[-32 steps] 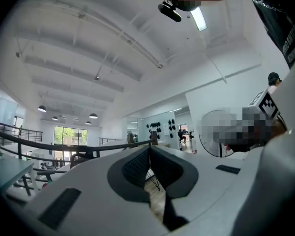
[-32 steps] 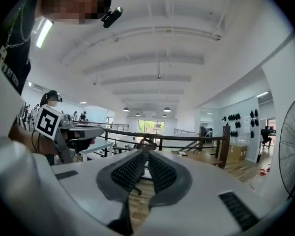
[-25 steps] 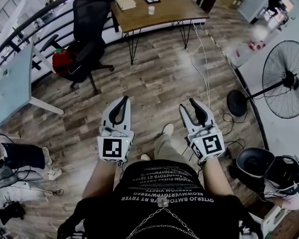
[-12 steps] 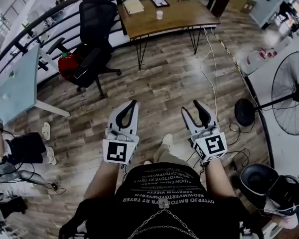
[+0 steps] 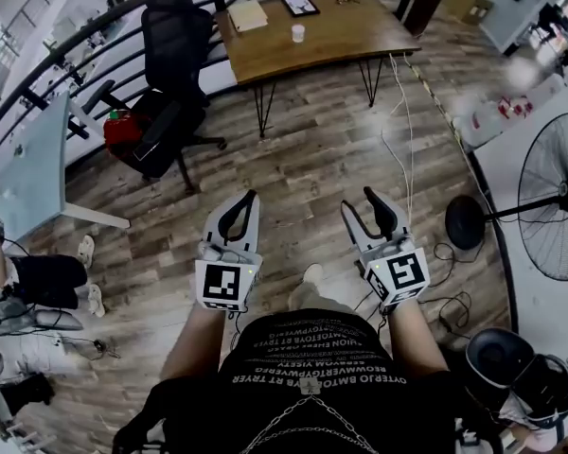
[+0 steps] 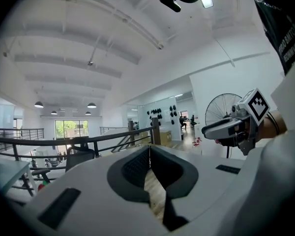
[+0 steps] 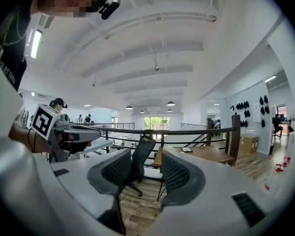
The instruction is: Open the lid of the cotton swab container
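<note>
Holding at left: the left gripper (image 5: 247, 197) points out level over the wooden floor (image 5: 312, 140), its fingers pressed together on nothing.
Up and left of those fingertips: a black office chair (image 5: 173, 36), well apart from them.
Ahead of both pairs of fingers: a wooden table (image 5: 350, 36), well apart. It carries a pale book (image 5: 248, 14), a framed item (image 5: 300, 6) and a small white cup (image 5: 297, 33).
At right: the right gripper (image 5: 359, 200) is held level just beside its twin. Its jaws have just been opening and stand spread, with only air and the distant chair between the pads.
Right of the right fingers: a standing fan (image 5: 559, 197), well apart.
Cotton swab container: not to be made out in any view. The things on the table are too small to tell whether one of them is it. Neither gripper touches anything.
Step in hand: by the look of it, the approach. Both grippers are carried empty toward the table, and the lid work is not yet begun.
Next move calls for: probably finding the container and bringing it within reach of the fingertips. The left fingers would need to part, so that one gripper can steady the body while the other takes the lid.
</note>
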`<state>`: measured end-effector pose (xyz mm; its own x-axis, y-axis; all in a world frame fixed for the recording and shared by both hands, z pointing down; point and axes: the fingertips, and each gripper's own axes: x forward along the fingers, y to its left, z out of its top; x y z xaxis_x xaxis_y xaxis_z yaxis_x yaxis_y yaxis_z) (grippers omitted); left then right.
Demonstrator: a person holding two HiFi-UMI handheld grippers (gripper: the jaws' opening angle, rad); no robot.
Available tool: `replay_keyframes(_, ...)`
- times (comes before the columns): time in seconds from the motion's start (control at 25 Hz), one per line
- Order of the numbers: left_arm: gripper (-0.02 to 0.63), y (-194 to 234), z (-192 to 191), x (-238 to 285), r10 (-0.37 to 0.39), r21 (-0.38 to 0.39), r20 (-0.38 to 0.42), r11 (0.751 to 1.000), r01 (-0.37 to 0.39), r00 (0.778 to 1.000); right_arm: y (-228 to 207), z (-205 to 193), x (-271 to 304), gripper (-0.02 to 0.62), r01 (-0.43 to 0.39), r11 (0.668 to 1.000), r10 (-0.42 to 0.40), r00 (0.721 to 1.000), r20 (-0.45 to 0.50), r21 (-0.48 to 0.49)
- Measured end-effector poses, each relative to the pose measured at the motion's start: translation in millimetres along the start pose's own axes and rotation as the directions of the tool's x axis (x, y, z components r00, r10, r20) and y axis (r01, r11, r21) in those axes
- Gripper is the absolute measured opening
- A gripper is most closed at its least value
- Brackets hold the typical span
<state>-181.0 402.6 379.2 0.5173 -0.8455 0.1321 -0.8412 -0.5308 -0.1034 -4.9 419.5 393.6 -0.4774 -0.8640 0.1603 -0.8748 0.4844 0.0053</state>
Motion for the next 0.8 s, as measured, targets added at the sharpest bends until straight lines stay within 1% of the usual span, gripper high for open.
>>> replay_keyframes(0.16, 0.029, -16.5, -1.5, 27.4, -0.007, -0.003, 0.008, 1.0, 0.007, 1.0, -27.4, -8.7, 1.9, 0.204, -0.018, 1.0, 0.018, 1.0, 0.008, 0.008)
replay_keyframes(0.32, 0.029, -11.8, 10.5, 71.3, -0.008, -0.024, 0.015, 1.0, 0.008, 1.0, -62.8, -1.3, 27.6, 0.204, -0.032, 0.999, 0.032, 0.999, -0.016, 0.014)
replay_keyframes(0.48, 0.029, -8.0, 12.0, 97.9, 0.023, -0.025, 0.01, 0.999, -0.022, 1.0, -90.5, -6.3, 35.6, 0.204, -0.039, 0.999, 0.039, 0.999, -0.023, 0.019)
replay_keyframes(0.6, 0.029, -9.8, 17.4, 110.5, 0.034, -0.026, 0.009, 0.999, -0.034, 0.999, -107.0, -5.1, 38.7, 0.204, -0.05, 0.998, 0.051, 0.998, -0.022, 0.026)
replay_keyframes(0.68, 0.029, -11.3, 19.7, 114.0, 0.031, -0.04, 0.008, 0.999, -0.031, 0.999, -114.6, -2.2, 41.2, 0.204, -0.053, 0.998, 0.053, 0.998, -0.014, 0.029)
replay_keyframes(0.8, 0.029, -10.5, 16.5, 116.9, 0.042, -0.043, -0.011, 0.998, -0.043, 0.999, -123.7, -2.1, 45.0, 0.203, -0.05, 0.998, 0.051, 0.999, -0.007, 0.039)
